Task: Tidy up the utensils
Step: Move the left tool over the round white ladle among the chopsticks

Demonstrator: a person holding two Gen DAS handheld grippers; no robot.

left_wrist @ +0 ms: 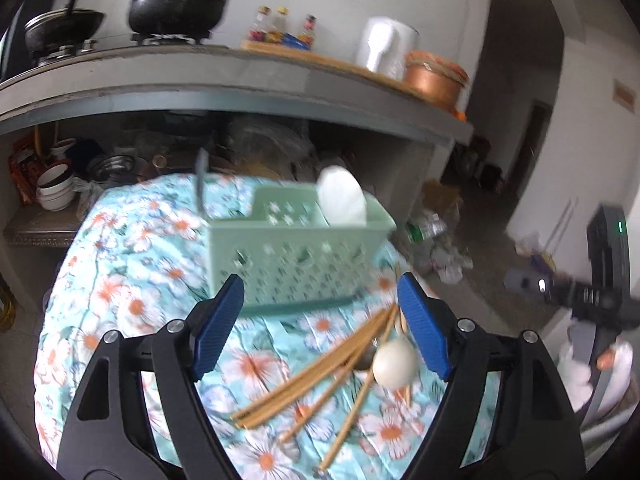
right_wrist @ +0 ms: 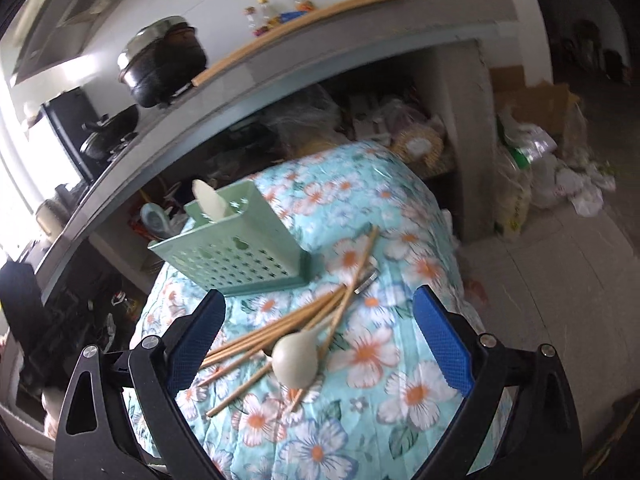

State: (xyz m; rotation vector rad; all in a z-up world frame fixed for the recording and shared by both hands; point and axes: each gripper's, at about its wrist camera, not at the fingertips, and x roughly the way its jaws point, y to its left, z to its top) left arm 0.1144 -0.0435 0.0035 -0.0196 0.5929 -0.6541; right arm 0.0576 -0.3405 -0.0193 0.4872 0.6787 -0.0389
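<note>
Wooden chopsticks (right_wrist: 280, 332) beside the green caddy (right_wrist: 236, 268) lie crossed under a spoon (right_wrist: 294, 360); your wide, empty tools (left_wrist: 320, 320) (right_wrist: 320, 344) could scatter them.

This is a lived-in home kitchen. A long concrete counter (left_wrist: 240, 76) runs along the white wall, with a gas burner (left_wrist: 172, 38) carrying a big blackened pot (left_wrist: 180, 4) and a dark wok (left_wrist: 64, 28) beside it. Further along stand small seasoning bottles (left_wrist: 280, 26), a white electric kettle (left_wrist: 386, 46) and a copper-coloured pot (left_wrist: 434, 80). Under the counter, open shelves hold stacked white bowls (left_wrist: 56, 188), steel dishes (left_wrist: 112, 166) and bags. A flowered cloth (right_wrist: 360, 208) covers the tabletop in front, and plastic bags (right_wrist: 560, 168) and a cardboard box (right_wrist: 536, 104) lie on the tiled floor (right_wrist: 560, 280).
</note>
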